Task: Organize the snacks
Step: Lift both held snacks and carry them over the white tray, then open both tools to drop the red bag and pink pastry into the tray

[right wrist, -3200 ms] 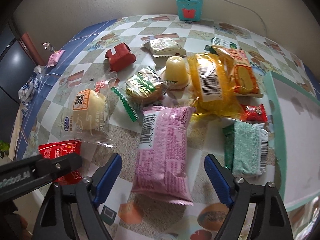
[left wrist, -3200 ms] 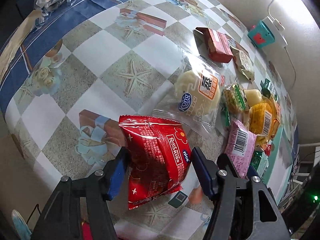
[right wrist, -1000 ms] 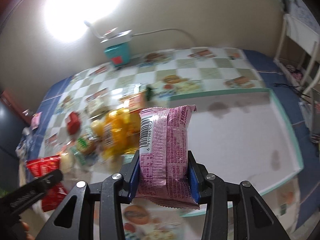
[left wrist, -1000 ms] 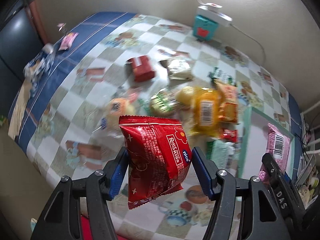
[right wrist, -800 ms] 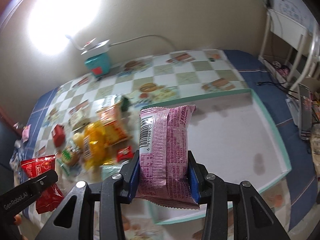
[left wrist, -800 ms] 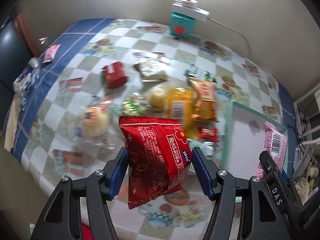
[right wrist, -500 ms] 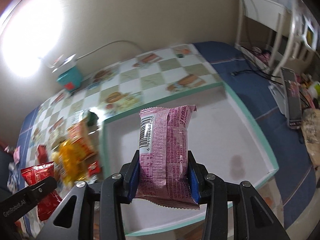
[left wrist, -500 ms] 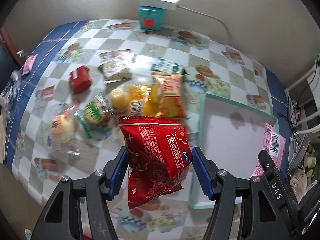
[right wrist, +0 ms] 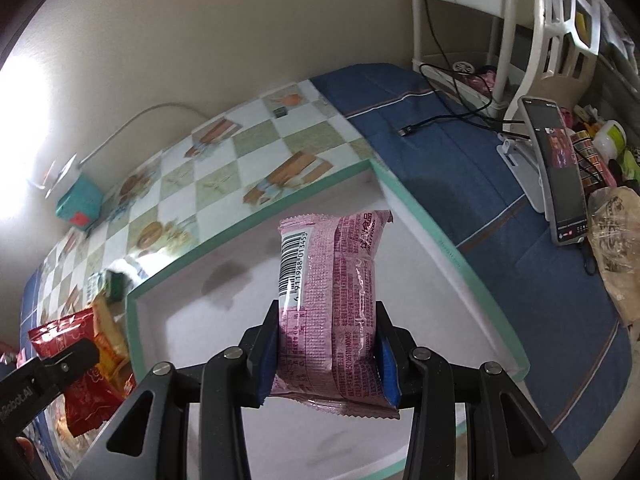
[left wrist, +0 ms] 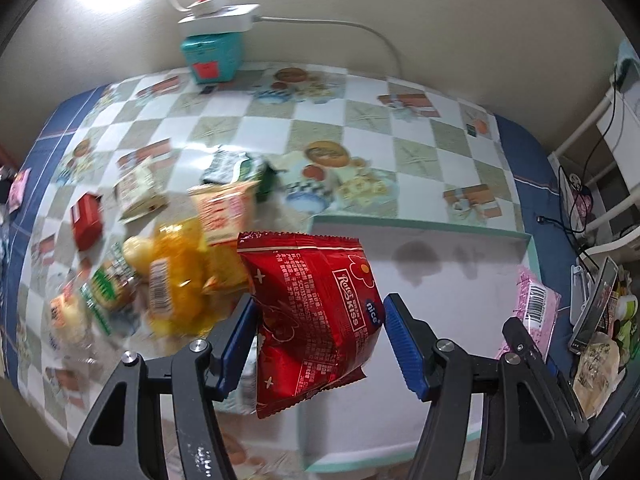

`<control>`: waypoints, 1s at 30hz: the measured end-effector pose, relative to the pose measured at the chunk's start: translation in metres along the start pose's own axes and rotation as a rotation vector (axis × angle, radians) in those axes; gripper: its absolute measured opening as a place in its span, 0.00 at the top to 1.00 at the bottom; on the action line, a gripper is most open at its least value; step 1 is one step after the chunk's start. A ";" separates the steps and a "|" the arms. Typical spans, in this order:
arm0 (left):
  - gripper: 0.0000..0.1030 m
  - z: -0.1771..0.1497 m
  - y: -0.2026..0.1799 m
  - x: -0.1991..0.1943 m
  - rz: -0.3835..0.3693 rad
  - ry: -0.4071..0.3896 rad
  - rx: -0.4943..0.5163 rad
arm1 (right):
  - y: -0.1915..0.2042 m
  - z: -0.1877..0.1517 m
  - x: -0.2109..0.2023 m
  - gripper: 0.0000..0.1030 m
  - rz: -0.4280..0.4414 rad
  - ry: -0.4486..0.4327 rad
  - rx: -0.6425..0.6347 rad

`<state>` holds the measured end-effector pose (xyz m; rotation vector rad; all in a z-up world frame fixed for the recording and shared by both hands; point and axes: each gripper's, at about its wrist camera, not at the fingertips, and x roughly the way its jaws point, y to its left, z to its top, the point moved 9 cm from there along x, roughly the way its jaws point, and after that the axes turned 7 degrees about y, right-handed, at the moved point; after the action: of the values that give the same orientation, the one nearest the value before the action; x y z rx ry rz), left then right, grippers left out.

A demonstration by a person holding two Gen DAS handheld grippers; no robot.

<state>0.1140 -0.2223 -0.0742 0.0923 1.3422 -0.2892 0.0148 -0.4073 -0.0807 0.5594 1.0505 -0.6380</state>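
Above tray, pink packet

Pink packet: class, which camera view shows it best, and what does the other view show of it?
The right wrist view: the pink packet fills the centre, barcode readable, clamped in the right gripper. The left wrist view shows only its barcode end at the right edge.

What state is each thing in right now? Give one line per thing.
Red packet: held in left claw, off the table.
Pink packet: clamped in right claw, above the tray.
Tray: holds no snack.
Snack pile: loose on the table, left of the tray.
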 end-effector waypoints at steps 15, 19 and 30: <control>0.36 0.024 -0.050 0.045 0.002 0.036 0.081 | -0.019 0.015 0.028 0.57 -0.030 0.023 0.036; 0.36 0.023 -0.054 0.056 0.008 0.051 0.089 | -0.021 0.012 0.039 0.57 -0.033 0.045 0.042; 0.20 0.023 -0.053 0.055 -0.017 0.058 0.068 | -0.021 0.010 0.043 0.52 -0.060 0.064 0.023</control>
<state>0.1334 -0.2868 -0.1172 0.1478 1.3914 -0.3488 0.0208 -0.4374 -0.1184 0.5730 1.1249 -0.6891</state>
